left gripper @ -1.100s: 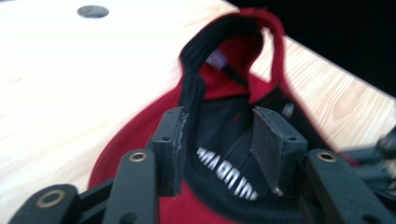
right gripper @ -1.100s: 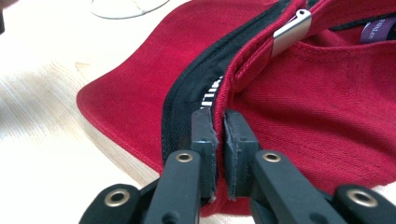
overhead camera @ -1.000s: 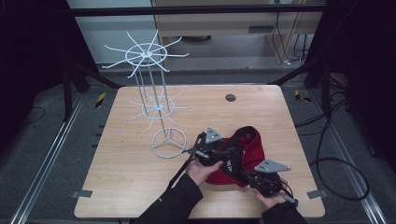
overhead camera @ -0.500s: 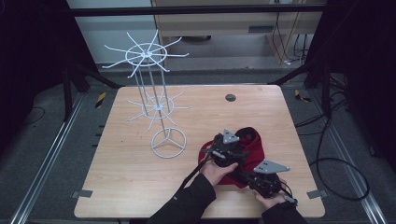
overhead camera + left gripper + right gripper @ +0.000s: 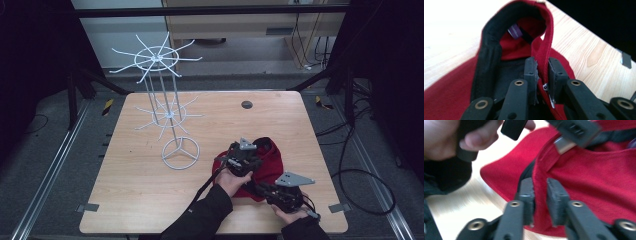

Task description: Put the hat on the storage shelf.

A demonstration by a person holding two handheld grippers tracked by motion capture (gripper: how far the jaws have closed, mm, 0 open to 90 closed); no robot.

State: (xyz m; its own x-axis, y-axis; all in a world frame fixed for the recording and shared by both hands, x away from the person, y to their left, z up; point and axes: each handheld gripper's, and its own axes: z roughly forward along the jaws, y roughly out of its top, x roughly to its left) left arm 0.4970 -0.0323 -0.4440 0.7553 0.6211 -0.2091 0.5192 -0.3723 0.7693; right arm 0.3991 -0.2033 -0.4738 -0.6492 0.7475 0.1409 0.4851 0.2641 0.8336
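A red cap [image 5: 272, 164] with a black inner band lies upside down on the front right of the wooden table [image 5: 140, 185]. In the left gripper view my left gripper [image 5: 542, 72] is shut on the cap's [image 5: 524, 47] thin red rim, lifting it on edge. In the high view this gripper [image 5: 252, 159] sits over the cap's left side. Near the front edge, my right gripper [image 5: 261, 188] points at the cap. In the right gripper view its jaws [image 5: 540, 192] pinch a fold of the cap [image 5: 599, 177]. The left gripper [image 5: 574, 130] and a hand [image 5: 444, 137] show just beyond.
A white wire rack [image 5: 164, 107] with two tiers of spokes stands on a ring base [image 5: 180, 152] at the table's left centre. A small dark disc [image 5: 246, 104] is set in the tabletop at the back. Cables trail off the table's right side.
My left gripper has moved right, from beside the cap's left edge onto the cap, and now holds its rim. The right gripper has stayed in place.
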